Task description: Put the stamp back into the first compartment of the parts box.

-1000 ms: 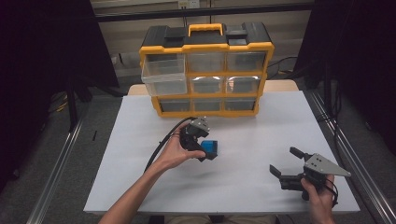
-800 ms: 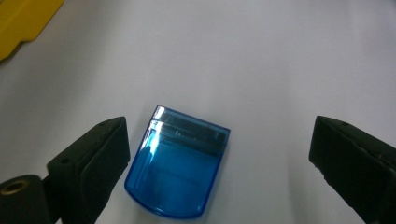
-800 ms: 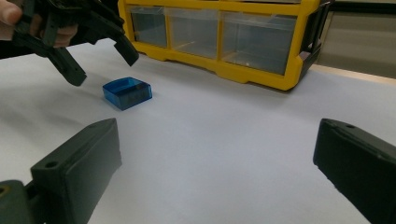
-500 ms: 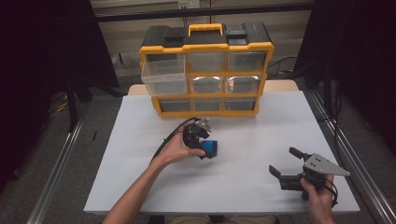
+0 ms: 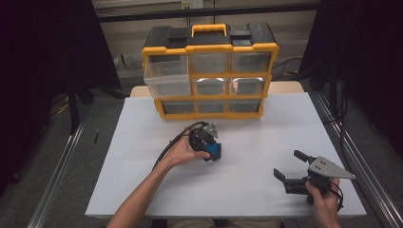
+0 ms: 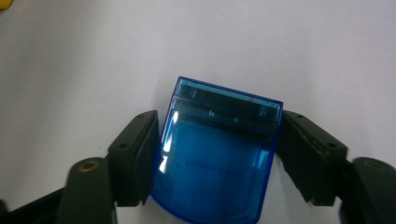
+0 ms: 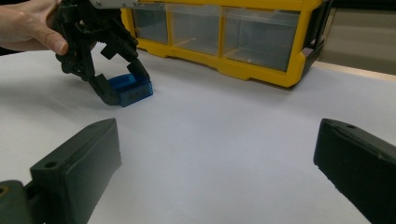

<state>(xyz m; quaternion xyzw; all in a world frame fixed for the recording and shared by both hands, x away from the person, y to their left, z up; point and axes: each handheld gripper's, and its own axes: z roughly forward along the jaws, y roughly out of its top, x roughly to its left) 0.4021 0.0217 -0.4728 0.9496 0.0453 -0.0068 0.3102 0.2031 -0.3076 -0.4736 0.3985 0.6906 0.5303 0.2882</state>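
Observation:
A small translucent blue box (image 5: 215, 151) rests on the white table (image 5: 266, 128) near its middle. My left gripper (image 5: 212, 148) is shut on it, with a black jaw pressed against each side of the blue box (image 6: 219, 158). The right gripper view shows this left gripper (image 7: 125, 86) tilted down over the blue box (image 7: 133, 88), which touches the table. My right gripper (image 5: 288, 164) is held low at the table's front right, open, with nothing between its jaws (image 7: 219, 149).
A yellow and black drawer organizer (image 5: 209, 71) with clear drawers stands at the table's far edge; its top left drawer (image 5: 166, 78) is pulled out. The organizer's lower row (image 7: 261, 70) lies beyond the box. The left gripper's black cable (image 5: 168, 145) trails on the table.

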